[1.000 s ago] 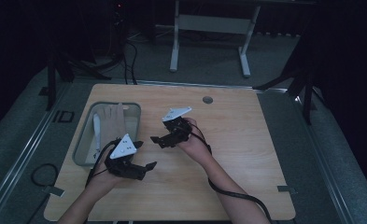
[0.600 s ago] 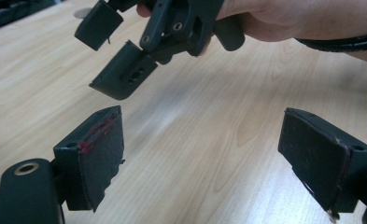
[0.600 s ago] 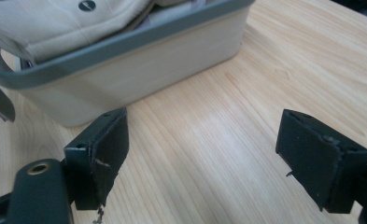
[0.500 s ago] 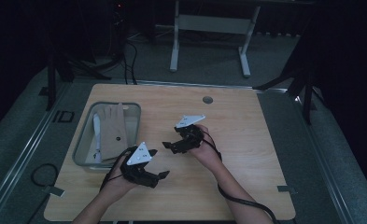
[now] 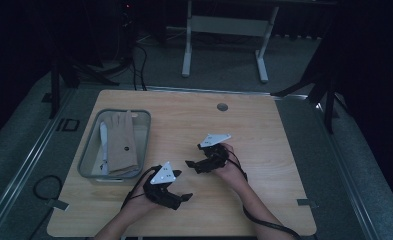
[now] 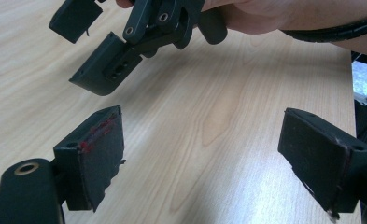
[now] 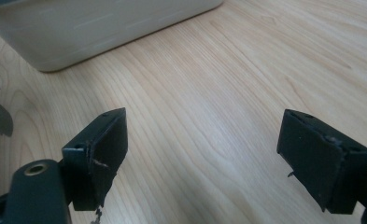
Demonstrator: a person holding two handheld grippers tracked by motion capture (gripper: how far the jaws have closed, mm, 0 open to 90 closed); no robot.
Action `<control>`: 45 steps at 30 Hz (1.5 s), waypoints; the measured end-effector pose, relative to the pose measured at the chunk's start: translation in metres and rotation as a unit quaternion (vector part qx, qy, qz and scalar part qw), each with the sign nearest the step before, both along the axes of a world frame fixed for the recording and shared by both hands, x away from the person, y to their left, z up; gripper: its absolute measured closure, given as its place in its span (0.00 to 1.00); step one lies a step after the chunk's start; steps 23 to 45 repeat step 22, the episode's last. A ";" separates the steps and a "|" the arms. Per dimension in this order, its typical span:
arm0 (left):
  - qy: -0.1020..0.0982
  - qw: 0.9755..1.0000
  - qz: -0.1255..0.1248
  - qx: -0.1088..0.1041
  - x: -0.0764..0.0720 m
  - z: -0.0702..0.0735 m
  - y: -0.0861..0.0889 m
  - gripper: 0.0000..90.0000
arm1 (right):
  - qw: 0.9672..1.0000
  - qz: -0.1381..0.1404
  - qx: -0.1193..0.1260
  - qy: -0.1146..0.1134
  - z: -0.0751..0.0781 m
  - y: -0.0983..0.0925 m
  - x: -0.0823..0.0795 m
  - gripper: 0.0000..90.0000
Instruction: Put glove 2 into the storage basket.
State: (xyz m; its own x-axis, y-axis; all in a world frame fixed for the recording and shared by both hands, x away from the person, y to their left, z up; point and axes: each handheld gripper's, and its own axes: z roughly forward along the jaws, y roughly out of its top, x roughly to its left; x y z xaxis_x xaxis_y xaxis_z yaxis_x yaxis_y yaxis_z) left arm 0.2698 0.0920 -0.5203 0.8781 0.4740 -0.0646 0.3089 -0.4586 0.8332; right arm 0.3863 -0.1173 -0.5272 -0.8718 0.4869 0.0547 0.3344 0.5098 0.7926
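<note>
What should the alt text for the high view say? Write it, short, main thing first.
A person's two hands each hold an open, empty gripper low over a wooden table, the left gripper near the front edge, the right gripper just beyond it. At the table's left, a clear bin holds a beige glove.

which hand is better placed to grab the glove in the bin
Left, probably. The left gripper sits just off the bin corner, near the glove. The right gripper is farther out on the table. Both are open and empty.
</note>
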 end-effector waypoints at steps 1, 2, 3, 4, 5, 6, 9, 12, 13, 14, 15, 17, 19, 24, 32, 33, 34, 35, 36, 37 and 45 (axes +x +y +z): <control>0.001 1.000 -0.002 0.000 0.000 -0.001 -0.001 0.16 | 1.000 -0.001 0.000 0.001 -0.001 -0.002 0.000 0.18; 0.000 1.000 -0.004 -0.001 0.000 -0.002 -0.003 0.16 | 1.000 -0.001 0.004 0.003 -0.003 -0.004 -0.001 0.18; 0.000 1.000 -0.005 -0.003 0.001 -0.003 -0.004 0.16 | 1.000 -0.002 0.008 0.004 -0.004 -0.007 -0.002 0.18; 0.001 1.000 -0.005 -0.007 0.001 -0.004 -0.005 0.16 | 1.000 -0.004 0.008 0.003 -0.005 -0.009 -0.003 0.18; 0.002 1.000 -0.007 -0.008 0.001 -0.005 -0.006 0.16 | 1.000 -0.004 0.009 0.002 -0.007 -0.011 -0.004 0.18; 0.002 1.000 -0.008 -0.009 0.001 -0.006 -0.006 0.16 | 1.000 -0.004 0.009 0.003 -0.009 -0.014 -0.005 0.18; 0.004 1.000 -0.011 -0.010 0.002 -0.009 -0.008 0.16 | 1.000 -0.007 0.011 0.008 -0.014 -0.019 -0.006 0.18; 0.008 1.000 -0.015 -0.008 0.003 -0.011 -0.008 0.16 | 1.000 -0.008 0.012 0.006 -0.017 -0.021 -0.007 0.18; 0.009 1.000 -0.015 -0.006 0.003 -0.011 -0.009 0.16 | 1.000 -0.008 0.015 0.008 -0.017 -0.022 -0.007 0.18; 0.008 1.000 -0.015 -0.006 0.003 -0.011 -0.008 0.16 | 1.000 -0.008 0.015 0.007 -0.017 -0.022 -0.007 0.18; 0.009 1.000 -0.016 -0.008 0.003 -0.010 -0.008 0.16 | 1.000 -0.008 0.016 0.005 -0.017 -0.022 -0.007 0.18; 0.010 1.000 -0.017 -0.008 0.004 -0.009 -0.008 0.16 | 1.000 -0.006 0.016 0.006 -0.016 -0.021 -0.006 0.18; 0.009 1.000 -0.018 -0.009 0.004 -0.009 -0.007 0.16 | 1.000 -0.007 0.013 0.007 -0.017 -0.021 -0.006 0.18; 0.010 1.000 -0.017 -0.009 0.004 -0.009 -0.007 0.16 | 1.000 -0.007 0.011 0.007 -0.018 -0.020 -0.006 0.18; 0.010 1.000 -0.017 -0.009 0.004 -0.009 -0.007 0.16 | 1.000 -0.007 0.011 0.007 -0.018 -0.020 -0.006 0.18; 0.010 1.000 -0.017 -0.009 0.004 -0.009 -0.007 0.16 | 1.000 -0.007 0.011 0.007 -0.018 -0.020 -0.006 0.18; 0.010 1.000 -0.017 -0.009 0.004 -0.009 -0.007 0.16 | 1.000 -0.007 0.011 0.007 -0.018 -0.020 -0.006 0.18; 0.010 1.000 -0.017 -0.009 0.004 -0.009 -0.007 0.16 | 1.000 -0.007 0.011 0.007 -0.018 -0.020 -0.006 0.18; 0.010 1.000 -0.017 -0.009 0.004 -0.009 -0.007 0.16 | 1.000 -0.007 0.011 0.007 -0.018 -0.020 -0.006 0.18; 0.010 1.000 -0.017 -0.009 0.004 -0.009 -0.007 0.16 | 1.000 -0.007 0.011 0.007 -0.018 -0.020 -0.006 0.18; 0.010 1.000 -0.017 -0.009 0.004 -0.009 -0.007 0.16 | 1.000 -0.007 0.011 0.007 -0.018 -0.020 -0.006 0.18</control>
